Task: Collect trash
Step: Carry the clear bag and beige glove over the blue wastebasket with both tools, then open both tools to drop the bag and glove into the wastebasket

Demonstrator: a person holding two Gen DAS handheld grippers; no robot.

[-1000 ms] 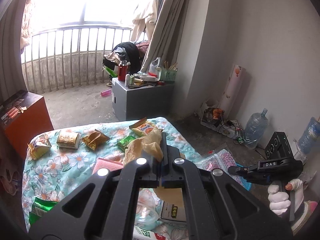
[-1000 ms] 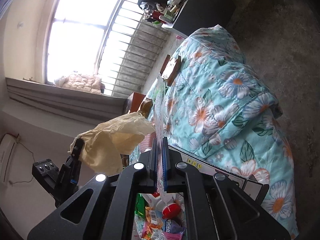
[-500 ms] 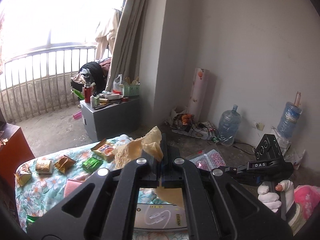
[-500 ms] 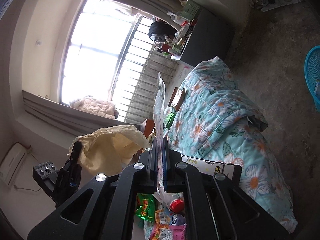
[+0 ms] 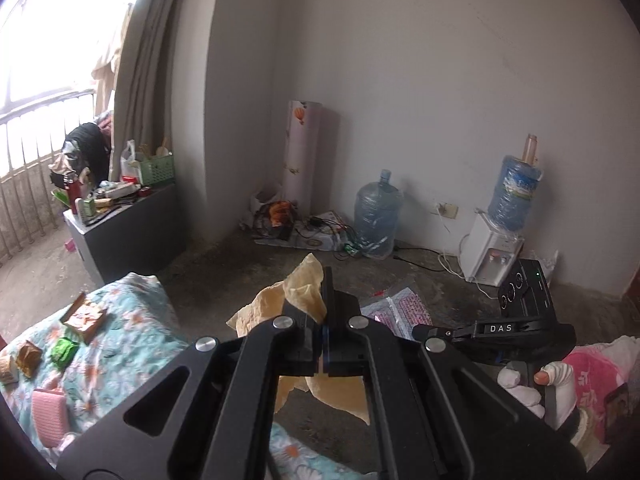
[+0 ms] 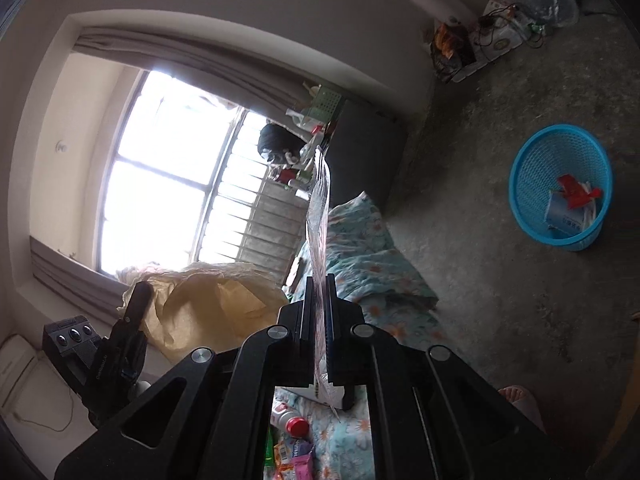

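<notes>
Both tongs carry trash above the floor. The left tongs (image 5: 322, 320) pinch a crumpled yellow paper wrapper (image 5: 298, 294), and the right tongs (image 6: 318, 312) pinch a thin clear plastic bag (image 6: 319, 216) by its lower part. The blue basket (image 6: 524, 200) sits on the concrete floor, well apart from the flowered bed (image 6: 372, 248). Both pieces are light and floppy; I judge that, released off-centre, either could drift past the rim. 2 loads crowding 1 opening may also snag.
</notes>
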